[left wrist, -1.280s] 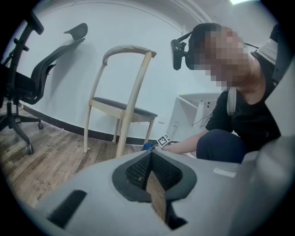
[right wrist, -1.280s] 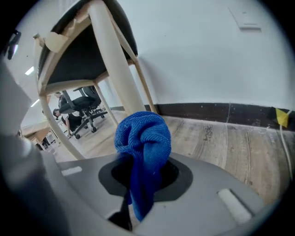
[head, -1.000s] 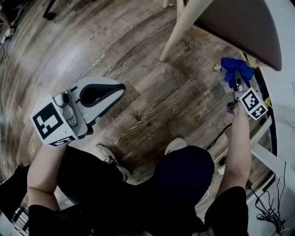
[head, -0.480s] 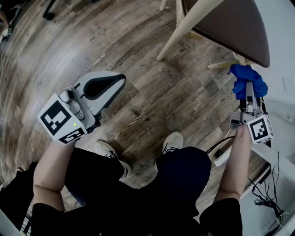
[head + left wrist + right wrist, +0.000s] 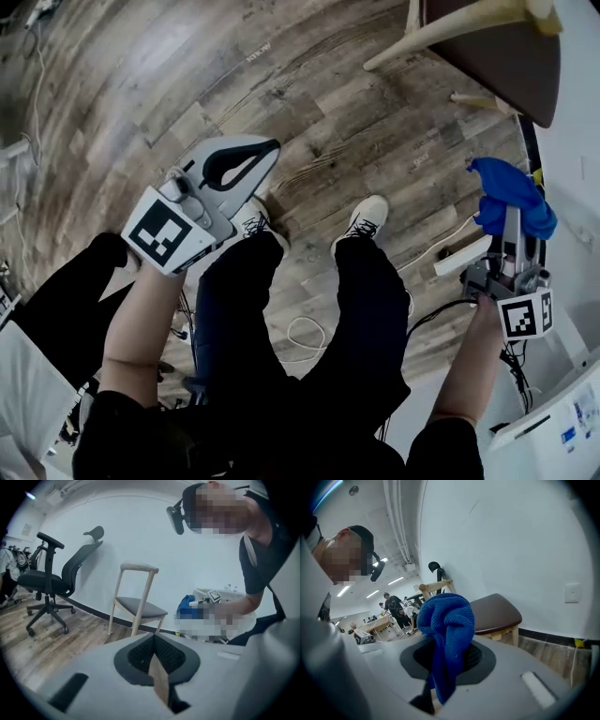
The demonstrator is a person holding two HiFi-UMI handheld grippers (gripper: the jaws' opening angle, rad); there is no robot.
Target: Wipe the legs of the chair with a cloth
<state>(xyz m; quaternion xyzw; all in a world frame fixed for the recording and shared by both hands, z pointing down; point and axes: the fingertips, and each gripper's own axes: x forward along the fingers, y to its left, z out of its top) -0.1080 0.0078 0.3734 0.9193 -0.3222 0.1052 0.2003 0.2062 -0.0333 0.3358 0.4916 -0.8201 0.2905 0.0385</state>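
Observation:
The wooden chair [image 5: 494, 49], with its dark seat and pale legs [image 5: 441, 28], stands at the top right of the head view. In the left gripper view the chair [image 5: 138, 606] is upright by the white wall. My right gripper [image 5: 511, 223] is shut on a blue cloth [image 5: 513, 197], held well short of the chair, with no leg touching it. The cloth [image 5: 446, 630] bunches up out of the right gripper [image 5: 451, 656], and the chair seat [image 5: 496, 613] lies behind it. My left gripper [image 5: 270, 150] is shut and empty above the floor; its jaws [image 5: 154, 641] meet in the left gripper view.
A white power strip [image 5: 460, 255] and loose cables [image 5: 302, 334] lie on the wood floor by the person's shoes [image 5: 366, 217]. A black office chair [image 5: 52, 581] stands left of the wooden chair. White furniture [image 5: 562, 431] borders the right side.
The head view has pulled back, so the chair sits further up and right. My right gripper with the cloth has drawn away from the chair leg. The left gripper has shifted right and upward.

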